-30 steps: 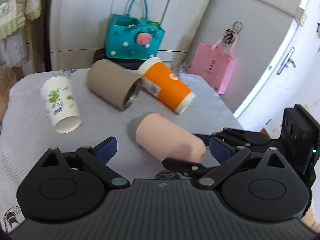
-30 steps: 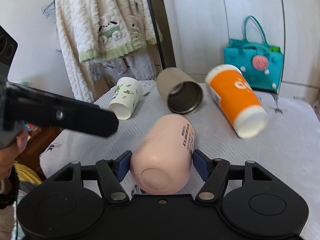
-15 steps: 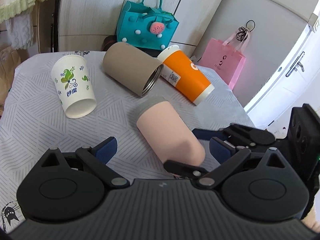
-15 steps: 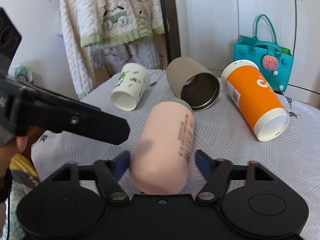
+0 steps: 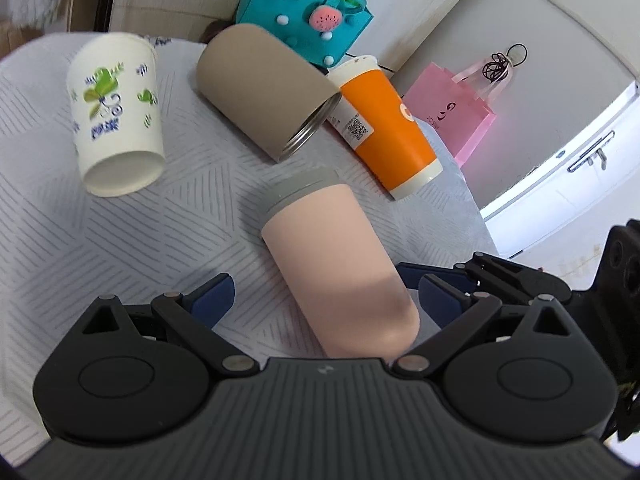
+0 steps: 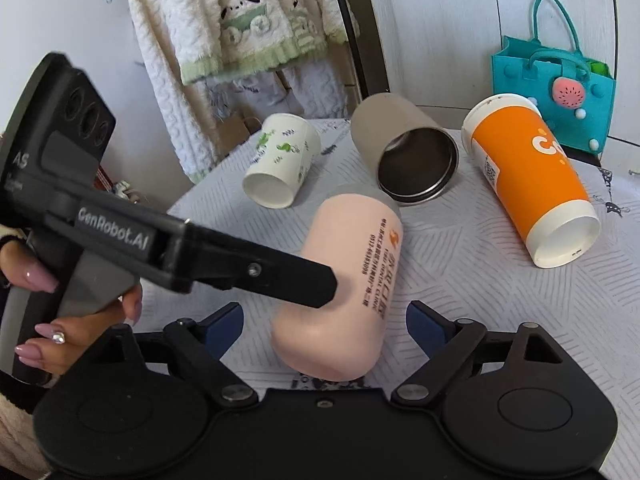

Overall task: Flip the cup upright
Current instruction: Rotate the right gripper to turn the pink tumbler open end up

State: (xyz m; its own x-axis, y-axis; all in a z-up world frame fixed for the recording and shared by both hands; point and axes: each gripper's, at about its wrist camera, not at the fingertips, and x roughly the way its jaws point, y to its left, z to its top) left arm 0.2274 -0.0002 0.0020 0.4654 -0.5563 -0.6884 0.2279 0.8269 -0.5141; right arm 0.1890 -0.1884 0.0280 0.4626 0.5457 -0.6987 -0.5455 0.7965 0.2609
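Observation:
A pink cup (image 5: 332,264) with a grey rim lies tilted, its closed base toward both cameras; it also shows in the right wrist view (image 6: 348,280). My left gripper (image 5: 324,296) is open, its jaws on either side of the cup's base end, one finger (image 6: 280,272) touching the cup's side. My right gripper (image 6: 324,326) is open, its blue pads apart from the cup's base on both sides.
On the grey patterned tablecloth (image 5: 80,240) lie a white paper cup (image 5: 116,120), a tan steel tumbler (image 5: 264,92) and an orange cup (image 5: 384,132), all on their sides. A teal bag (image 5: 304,12) and pink bag (image 5: 452,116) stand behind.
My right gripper's jaws have spread away from the pink cup. My left gripper has moved in and around its base end. The cup's base has risen and it points more toward the far side.

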